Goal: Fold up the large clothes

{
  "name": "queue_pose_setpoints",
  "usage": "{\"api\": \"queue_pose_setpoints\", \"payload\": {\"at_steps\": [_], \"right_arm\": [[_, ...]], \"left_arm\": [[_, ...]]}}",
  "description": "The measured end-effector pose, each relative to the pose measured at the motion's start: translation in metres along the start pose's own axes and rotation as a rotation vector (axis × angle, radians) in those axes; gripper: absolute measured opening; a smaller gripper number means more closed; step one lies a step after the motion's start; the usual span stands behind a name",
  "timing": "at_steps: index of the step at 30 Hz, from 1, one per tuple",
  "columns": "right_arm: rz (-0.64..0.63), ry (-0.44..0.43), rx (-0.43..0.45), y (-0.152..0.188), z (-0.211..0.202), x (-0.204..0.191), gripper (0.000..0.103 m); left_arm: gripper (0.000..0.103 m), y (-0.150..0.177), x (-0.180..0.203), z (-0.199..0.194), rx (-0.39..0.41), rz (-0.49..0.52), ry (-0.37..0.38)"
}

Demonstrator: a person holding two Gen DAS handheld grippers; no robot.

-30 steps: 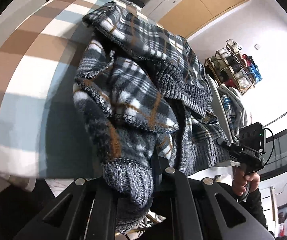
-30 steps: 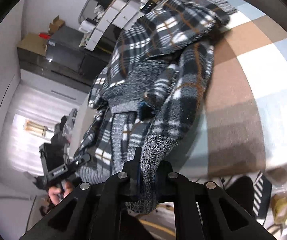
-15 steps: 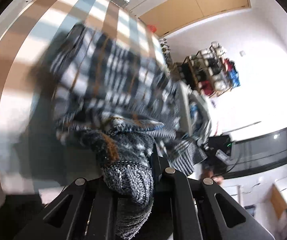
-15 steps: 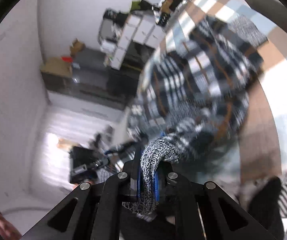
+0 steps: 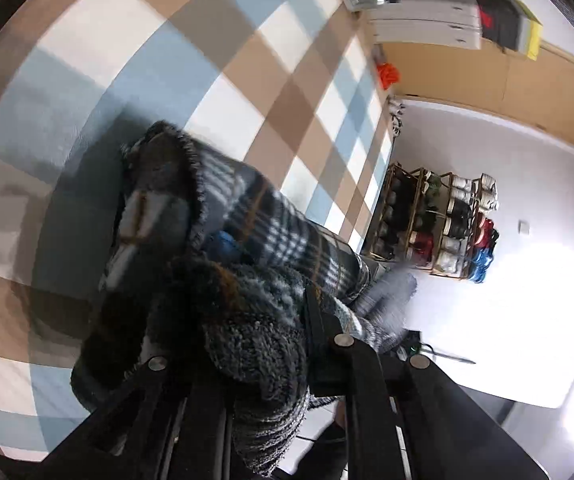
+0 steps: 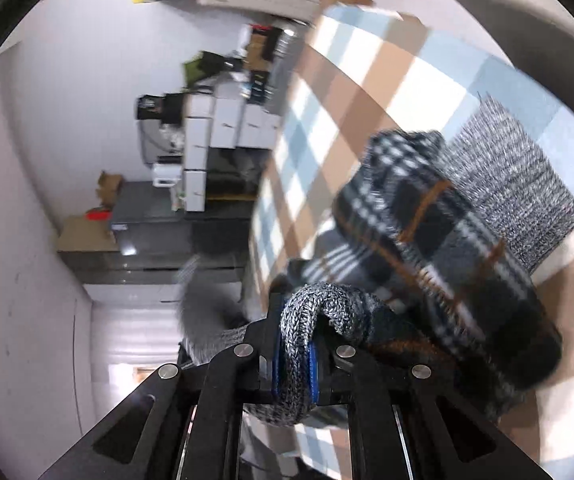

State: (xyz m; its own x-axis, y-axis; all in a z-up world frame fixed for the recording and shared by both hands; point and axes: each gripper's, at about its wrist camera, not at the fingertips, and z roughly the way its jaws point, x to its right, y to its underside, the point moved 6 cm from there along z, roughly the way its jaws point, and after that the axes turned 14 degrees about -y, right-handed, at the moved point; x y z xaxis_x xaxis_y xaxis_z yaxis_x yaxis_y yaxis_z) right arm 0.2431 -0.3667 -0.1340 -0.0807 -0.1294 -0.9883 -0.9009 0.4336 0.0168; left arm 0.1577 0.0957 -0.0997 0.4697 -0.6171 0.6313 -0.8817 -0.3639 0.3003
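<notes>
Over the near edge of the counter (image 5: 247, 40), which carries a checked tan, blue and white cover, the plaid fleece jacket (image 5: 271, 220) is bunched up and hangs between the two claws rather than lying flat. The left claw (image 5: 255, 344) has a thick wad of the fleece and its knit trim between its fingers. Its jaws are opening a little at this moment, yet the fabric looks pinched. The right claw (image 6: 295, 336) is clamped on a grey knit cuff (image 6: 307, 312), which loops over its fingertips. From there the plaid body runs out across the cover to the grey ribbed hem (image 6: 519, 184), which lies flat toward the far right part of the counter.

As I judge it, the fold is at an early stage. Only the hem end rests on the cover, while the sleeves and upper body are gathered in a heap near the claws. No clean crease or squared edge can be seen in either view, though both are blurred. What looks left to do: spread the garment flat on the counter, bring the sleeves in across the body, and then fold the body over on itself.
</notes>
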Motion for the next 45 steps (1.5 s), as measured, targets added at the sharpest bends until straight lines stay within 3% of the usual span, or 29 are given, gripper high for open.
{"api": "queue_pose_setpoints", "payload": {"at_steps": [3,5,6,7,10,13,14,17,19,24,27,29,31,32,33,35,37,40,42,45], "right_arm": [[0.059,0.009,-0.007,-0.009,0.004,0.015,0.009],[0.093,-0.014,-0.015,-0.010,0.002,0.022,0.009],[0.106,-0.018,-0.014,-0.008,-0.002,0.024,0.009],[0.115,-0.026,-0.013,-0.007,-0.004,0.025,0.009],[0.123,-0.036,-0.011,-0.004,-0.011,0.020,0.010],[0.124,-0.031,-0.015,0.001,-0.017,0.010,0.010],[0.118,-0.026,-0.016,0.002,-0.018,0.005,0.010],[0.101,-0.011,-0.003,0.003,-0.020,-0.006,0.011],[0.106,-0.016,-0.002,0.004,-0.019,-0.008,0.011],[0.121,-0.060,0.031,0.008,-0.022,-0.006,0.011],[0.146,-0.120,0.069,0.013,-0.025,-0.001,0.012],[0.155,-0.164,0.089,0.017,-0.026,0.001,0.015],[0.144,-0.194,0.101,0.020,-0.029,-0.001,0.024],[0.135,-0.212,0.110,0.022,-0.032,-0.002,0.039],[0.128,-0.230,0.124,0.023,-0.037,-0.004,0.066],[0.096,-0.232,0.187,0.023,-0.051,-0.008,0.101],[0.024,-0.227,0.271,0.021,-0.072,-0.016,0.103],[-0.038,-0.209,0.266,0.023,-0.086,-0.024,0.103],[-0.093,-0.137,0.242,0.028,-0.087,-0.030,0.103],[-0.255,0.034,0.139,0.045,-0.071,-0.048,0.103]], "left_arm": [[0.010,0.003,0.006,-0.008,-0.022,0.040,-0.003],[0.028,0.003,0.006,-0.024,0.019,0.037,-0.013],[0.052,0.001,0.004,-0.036,0.057,0.021,-0.015],[0.068,-0.003,0.002,-0.049,0.090,-0.003,0.004],[0.070,-0.007,-0.006,-0.073,0.177,-0.032,-0.012],[0.070,-0.003,-0.008,-0.076,0.191,-0.011,-0.043],[0.070,0.001,-0.005,-0.075,0.196,0.013,-0.063],[0.070,0.031,-0.003,-0.061,0.187,0.142,-0.222],[0.070,0.055,-0.003,-0.053,0.167,0.210,-0.255],[0.070,0.119,0.002,-0.010,0.076,0.361,-0.176],[0.070,0.129,0.011,0.015,0.104,0.446,-0.207],[0.070,0.122,0.012,0.033,0.095,0.431,-0.191],[0.070,0.116,0.010,0.038,0.083,0.381,-0.155],[0.070,0.107,0.013,0.043,0.087,0.373,-0.152],[0.070,0.101,0.015,0.044,0.093,0.364,-0.149],[0.070,0.087,0.022,0.047,0.095,0.332,-0.135],[0.070,0.083,0.035,0.045,0.091,0.327,-0.134],[0.070,0.076,0.050,0.044,0.082,0.332,-0.166],[0.070,0.072,0.064,0.039,0.082,0.323,-0.157],[0.070,0.076,0.084,0.027,0.078,0.335,-0.127]]}}
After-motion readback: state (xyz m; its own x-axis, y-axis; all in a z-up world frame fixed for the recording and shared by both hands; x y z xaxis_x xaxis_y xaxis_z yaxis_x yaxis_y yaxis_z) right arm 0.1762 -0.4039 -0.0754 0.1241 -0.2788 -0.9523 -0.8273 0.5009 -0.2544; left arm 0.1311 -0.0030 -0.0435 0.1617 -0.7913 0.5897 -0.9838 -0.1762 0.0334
